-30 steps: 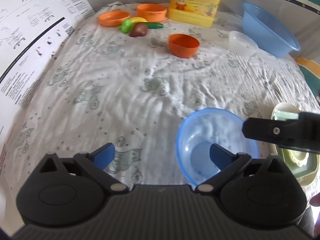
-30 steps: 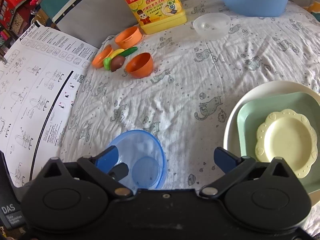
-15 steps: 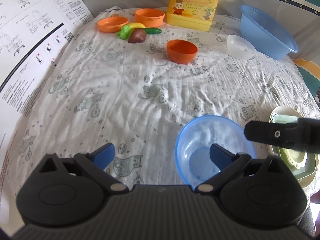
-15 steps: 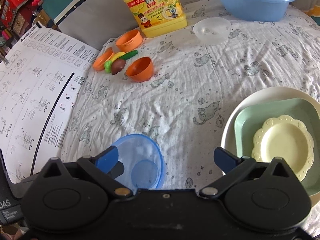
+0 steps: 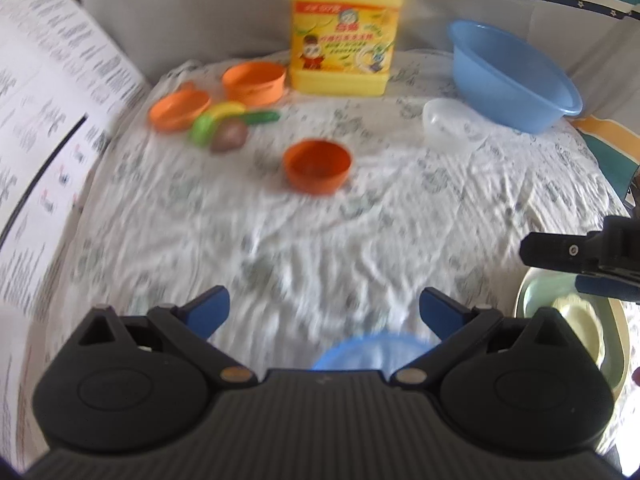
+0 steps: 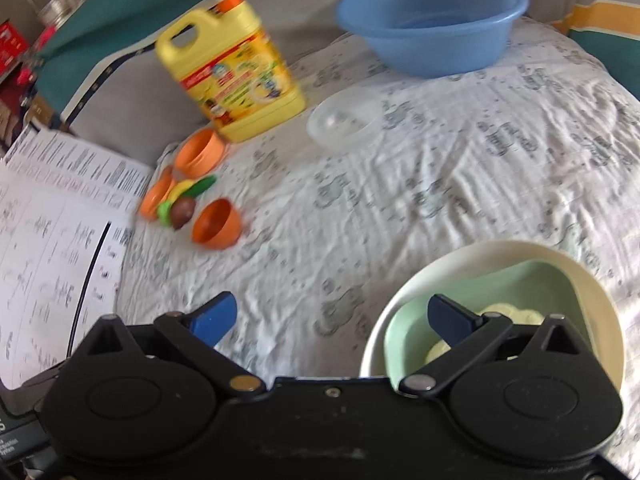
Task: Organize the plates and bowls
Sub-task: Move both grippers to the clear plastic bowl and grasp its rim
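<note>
My left gripper (image 5: 324, 312) is open and empty above the cloth; the rim of a small blue bowl (image 5: 372, 350) shows just under its base. My right gripper (image 6: 332, 320) is open and empty, its right finger over a stack of a white plate (image 6: 452, 264), a green square plate (image 6: 532, 284) and a small yellow plate (image 6: 504, 308). The stack also shows in the left wrist view (image 5: 560, 300). An orange bowl (image 5: 317, 166) (image 6: 218, 224) and a clear bowl (image 5: 450, 124) (image 6: 344, 120) sit mid-table.
A yellow detergent jug (image 5: 344, 36) (image 6: 232, 76), a large blue basin (image 5: 512, 76) (image 6: 432, 16), two orange dishes (image 5: 254, 82) (image 5: 180, 106) and toy food (image 5: 224, 126) stand at the back. A printed paper sheet (image 5: 44, 128) (image 6: 52, 240) lies on the left.
Both grippers have lifted and tilted up and away from the small blue bowl, which has slid out of the right view and nearly under the left gripper's base. Both views are motion-blurred.
</note>
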Tool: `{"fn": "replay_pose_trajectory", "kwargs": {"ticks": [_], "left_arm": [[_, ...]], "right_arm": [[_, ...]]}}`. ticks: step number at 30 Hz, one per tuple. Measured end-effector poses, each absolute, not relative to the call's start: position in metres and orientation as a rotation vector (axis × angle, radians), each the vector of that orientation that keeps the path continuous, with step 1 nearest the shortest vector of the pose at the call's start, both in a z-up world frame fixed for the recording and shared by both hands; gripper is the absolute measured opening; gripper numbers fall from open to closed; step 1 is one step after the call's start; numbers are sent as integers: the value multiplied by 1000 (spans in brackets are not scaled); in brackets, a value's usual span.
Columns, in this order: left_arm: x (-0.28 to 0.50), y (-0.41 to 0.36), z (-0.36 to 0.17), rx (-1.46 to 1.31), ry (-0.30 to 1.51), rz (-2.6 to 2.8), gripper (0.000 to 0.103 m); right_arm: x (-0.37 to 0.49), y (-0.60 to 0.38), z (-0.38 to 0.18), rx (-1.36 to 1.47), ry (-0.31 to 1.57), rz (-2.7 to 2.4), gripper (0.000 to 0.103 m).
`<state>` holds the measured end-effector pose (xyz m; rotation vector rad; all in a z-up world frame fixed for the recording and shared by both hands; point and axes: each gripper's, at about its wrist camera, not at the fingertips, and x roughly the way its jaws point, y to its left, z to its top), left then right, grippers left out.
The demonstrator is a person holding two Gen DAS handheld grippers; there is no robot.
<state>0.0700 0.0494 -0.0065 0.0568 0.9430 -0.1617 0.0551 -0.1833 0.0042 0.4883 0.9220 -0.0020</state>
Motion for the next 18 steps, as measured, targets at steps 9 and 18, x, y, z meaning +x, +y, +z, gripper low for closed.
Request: {"fn": "replay_pose_trajectory", "kwargs": {"ticks": [9, 18], "left_arm": [[142, 10, 2, 74, 952, -192, 103], [220, -35, -6, 52, 977, -187, 103]], "right_arm": [[103, -233, 7, 565, 891, -82, 103], [165, -265, 9, 613, 851, -123, 103]]}}
